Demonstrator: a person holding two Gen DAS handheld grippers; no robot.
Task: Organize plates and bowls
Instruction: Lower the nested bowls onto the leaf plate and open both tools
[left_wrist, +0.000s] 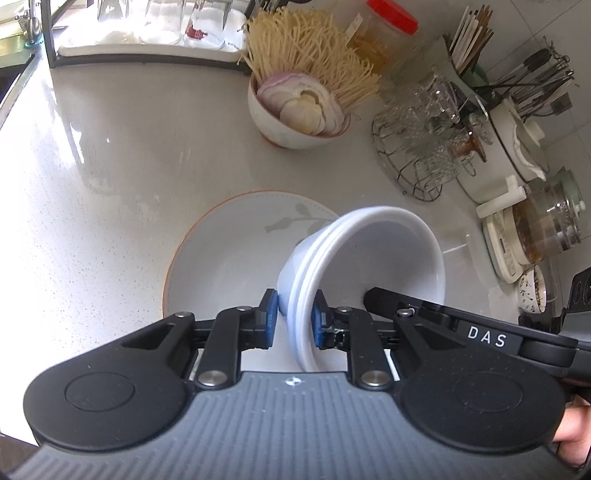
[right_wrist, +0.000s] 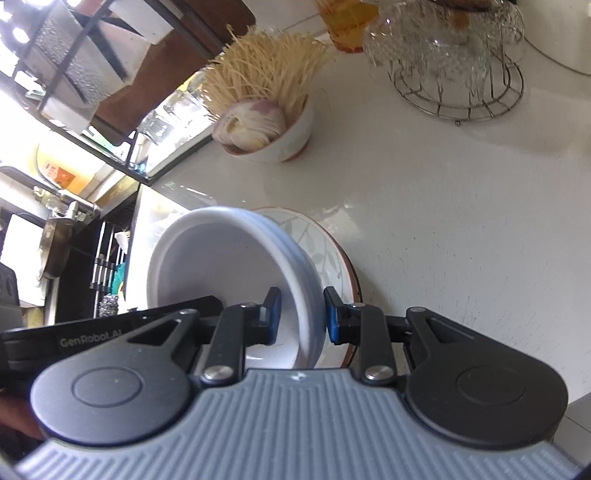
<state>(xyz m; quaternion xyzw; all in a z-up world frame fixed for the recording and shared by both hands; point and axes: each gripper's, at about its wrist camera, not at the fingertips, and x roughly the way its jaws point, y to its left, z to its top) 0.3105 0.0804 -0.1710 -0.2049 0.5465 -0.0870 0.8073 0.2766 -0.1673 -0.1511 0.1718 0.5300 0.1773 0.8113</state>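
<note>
1. The pale speckled counter (left_wrist: 110, 155) fills most of both views, running back to a dark-framed rack (left_wrist: 51, 44) of upturned glasses at the far left.
2. A wide plate (left_wrist: 221, 236) with an orange rim and a grey leaf print lies flat on the counter, near the middle.
3. A stack of white bowls (left_wrist: 388, 251), nested one in another, is tilted on its side over the right part of that plate. Whether it touches the plate I cannot tell.
4. The left gripper (left_wrist: 294, 323) has its blue pads pressed on the near rim of the stack, one inside and one outside, jaws nearly closed with only the bowl walls between them.
5. The right gripper (right_wrist: 303, 319) pinches the opposite rim the same way, jaws drawn in tight on the walls; its black finger also shows inside the bowls in the left view.
6. Farther back stands a small bowl (left_wrist: 291, 118) holding sliced onion and a bunch of thin pale mushrooms.
7. To the right of it sits a wire stand (left_wrist: 417, 147) loaded with clear glass cups.
8. Behind that, a red-lidded jar (left_wrist: 388, 33), and at the far right a holder of chopsticks (left_wrist: 472, 40) and dark utensils (left_wrist: 539, 77).
</note>
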